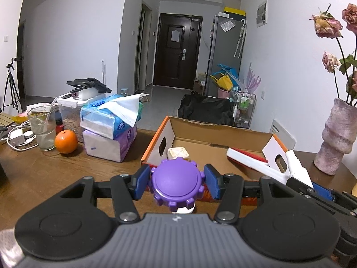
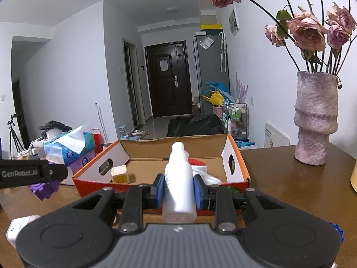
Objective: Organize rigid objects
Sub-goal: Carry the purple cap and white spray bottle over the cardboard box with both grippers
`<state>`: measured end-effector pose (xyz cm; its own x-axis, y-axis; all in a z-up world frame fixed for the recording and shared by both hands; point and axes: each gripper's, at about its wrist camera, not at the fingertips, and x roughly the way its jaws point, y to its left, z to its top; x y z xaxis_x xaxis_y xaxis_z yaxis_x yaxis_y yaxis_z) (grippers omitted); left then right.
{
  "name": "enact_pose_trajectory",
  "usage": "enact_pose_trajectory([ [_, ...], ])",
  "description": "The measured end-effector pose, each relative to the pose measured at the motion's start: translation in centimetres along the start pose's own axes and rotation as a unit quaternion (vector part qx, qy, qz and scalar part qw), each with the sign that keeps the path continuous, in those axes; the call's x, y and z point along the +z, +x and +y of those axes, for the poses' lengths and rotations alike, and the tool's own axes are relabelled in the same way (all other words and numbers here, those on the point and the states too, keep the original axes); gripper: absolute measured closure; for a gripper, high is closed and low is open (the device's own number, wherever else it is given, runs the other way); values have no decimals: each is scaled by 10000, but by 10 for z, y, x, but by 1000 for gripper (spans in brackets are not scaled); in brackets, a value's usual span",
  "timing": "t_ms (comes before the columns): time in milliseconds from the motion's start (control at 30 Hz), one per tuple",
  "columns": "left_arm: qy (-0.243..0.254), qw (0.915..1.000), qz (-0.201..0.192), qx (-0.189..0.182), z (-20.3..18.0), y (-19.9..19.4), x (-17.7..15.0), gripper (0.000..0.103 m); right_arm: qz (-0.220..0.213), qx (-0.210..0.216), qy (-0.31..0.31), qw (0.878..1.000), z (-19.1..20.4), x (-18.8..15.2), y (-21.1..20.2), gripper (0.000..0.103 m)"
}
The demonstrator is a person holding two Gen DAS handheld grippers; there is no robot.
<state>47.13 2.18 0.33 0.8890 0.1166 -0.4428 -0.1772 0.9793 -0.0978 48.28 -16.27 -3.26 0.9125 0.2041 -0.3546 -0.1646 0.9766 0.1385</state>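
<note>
The left gripper is clamped on a purple lid, held just short of the open cardboard box on the table; only its own view shows the lid's toothed rim whole, plus an orange and a glass to the left. The right gripper is clamped on a white bottle, nozzle toward the box; its view alone shows the whole vase of roses and the small cube inside the box's left corner.
</note>
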Motion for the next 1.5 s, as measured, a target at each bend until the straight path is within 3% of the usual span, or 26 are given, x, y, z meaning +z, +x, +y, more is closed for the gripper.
enact_pose_trajectory([
  [933, -84, 9999, -150, -3, -18, 90, 44, 48, 29, -47, -53, 10000, 9, 32, 90, 76],
  [1500, 298, 9991, -28, 312, -31, 151, 43, 48, 178, -217, -70, 9996, 10, 46, 134, 76],
])
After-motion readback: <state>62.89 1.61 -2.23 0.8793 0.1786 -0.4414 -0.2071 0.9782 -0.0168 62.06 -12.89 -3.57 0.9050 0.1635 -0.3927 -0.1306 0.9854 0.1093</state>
